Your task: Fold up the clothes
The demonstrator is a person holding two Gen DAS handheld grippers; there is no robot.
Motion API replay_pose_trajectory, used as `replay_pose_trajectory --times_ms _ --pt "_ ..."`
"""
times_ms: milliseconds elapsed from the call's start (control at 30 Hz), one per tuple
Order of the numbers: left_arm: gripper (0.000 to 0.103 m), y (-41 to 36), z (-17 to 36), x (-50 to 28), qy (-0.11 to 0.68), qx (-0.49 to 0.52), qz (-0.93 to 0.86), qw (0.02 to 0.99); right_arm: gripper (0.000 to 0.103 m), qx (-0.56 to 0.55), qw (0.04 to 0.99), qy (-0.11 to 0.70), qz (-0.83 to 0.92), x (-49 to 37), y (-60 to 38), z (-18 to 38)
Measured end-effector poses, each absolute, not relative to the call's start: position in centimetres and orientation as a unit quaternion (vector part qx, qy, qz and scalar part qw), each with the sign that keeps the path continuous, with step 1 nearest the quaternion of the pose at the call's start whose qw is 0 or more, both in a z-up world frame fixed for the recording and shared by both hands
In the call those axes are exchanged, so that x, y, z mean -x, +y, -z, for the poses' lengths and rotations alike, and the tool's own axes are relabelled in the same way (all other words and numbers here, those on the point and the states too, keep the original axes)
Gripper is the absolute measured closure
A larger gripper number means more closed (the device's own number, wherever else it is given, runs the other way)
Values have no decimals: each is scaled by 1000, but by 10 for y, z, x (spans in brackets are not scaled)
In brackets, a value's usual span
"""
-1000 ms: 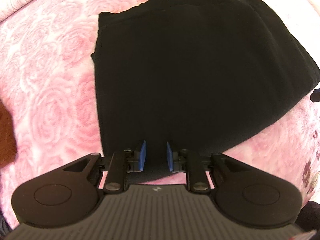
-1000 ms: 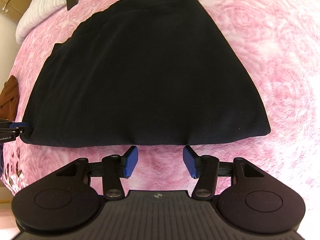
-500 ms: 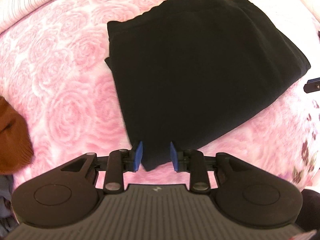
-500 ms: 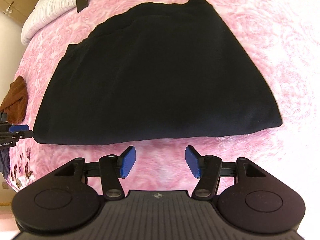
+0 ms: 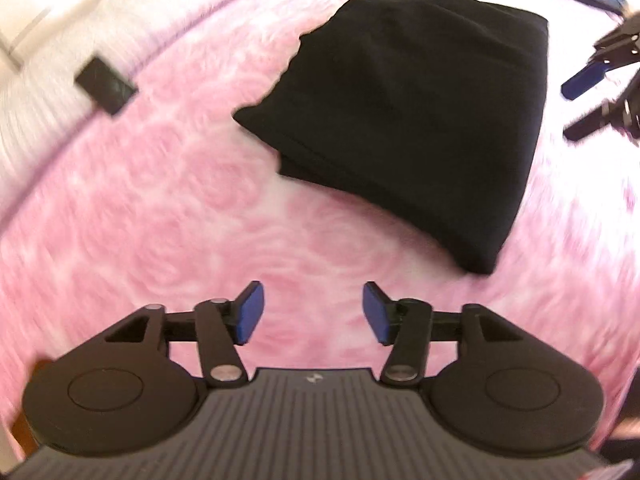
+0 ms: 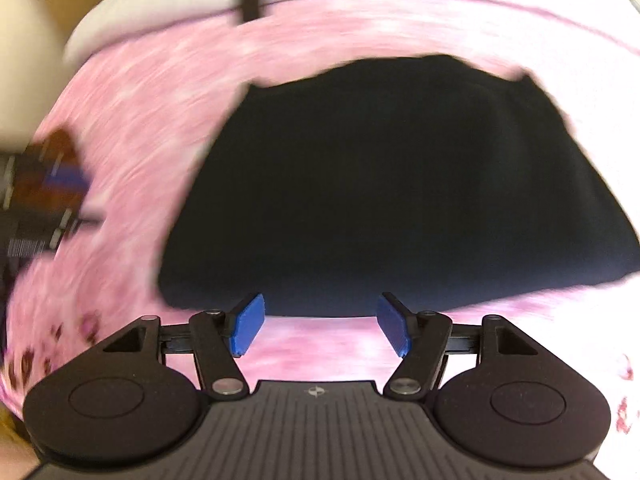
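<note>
A folded black garment lies flat on the pink rose-patterned bedspread. In the left wrist view it sits ahead and to the right of my left gripper, whose jaws are opening over bare bedspread with nothing between them. My right gripper shows at that view's right edge, beside the garment. In the right wrist view the garment fills the middle, its near edge just beyond my right gripper, whose jaws are opening with nothing between the blue pads. My left gripper is a blur at the left edge.
A small black rectangular object lies near the seam between the bedspread and the white striped bedding. A brown garment lies at the bed's left side in the right wrist view. A wooden cabinet stands beyond the bed.
The left gripper has let go of the black garment's corner, pulled away from it and rolled. Both grippers have opened wider. The right gripper has swept sideways along the near edge; both views are motion-blurred.
</note>
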State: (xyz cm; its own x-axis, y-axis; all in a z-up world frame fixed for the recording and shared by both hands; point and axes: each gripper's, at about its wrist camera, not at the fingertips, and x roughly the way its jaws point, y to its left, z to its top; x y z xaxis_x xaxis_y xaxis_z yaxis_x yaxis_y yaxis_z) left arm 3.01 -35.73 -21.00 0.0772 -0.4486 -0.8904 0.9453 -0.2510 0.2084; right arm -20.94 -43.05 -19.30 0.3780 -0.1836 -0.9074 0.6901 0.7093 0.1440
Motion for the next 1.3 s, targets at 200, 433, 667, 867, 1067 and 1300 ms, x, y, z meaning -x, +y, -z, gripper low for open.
replay_pose_trajectory --times_ms 200,433,667,867,1067,1300 --pt "38 -354 219 -55 156 -516 666 516 34 -122 810 529 224 119 -355 212" --pt "20 -363 266 -51 19 -562 711 423 32 44 794 571 202 92 -310 259" --pt "19 -389 312 -51 -75 -580 727 361 34 178 762 589 202 91 -299 293" --pt "13 -412 336 -44 -185 -571 736 315 54 173 790 558 189 103 -311 291" --pt "8 -438 349 -35 -278 -547 739 277 78 92 825 515 214 115 -332 249" --pt "73 -472 351 -21 -282 -540 751 255 80 61 840 485 234 125 -344 212"
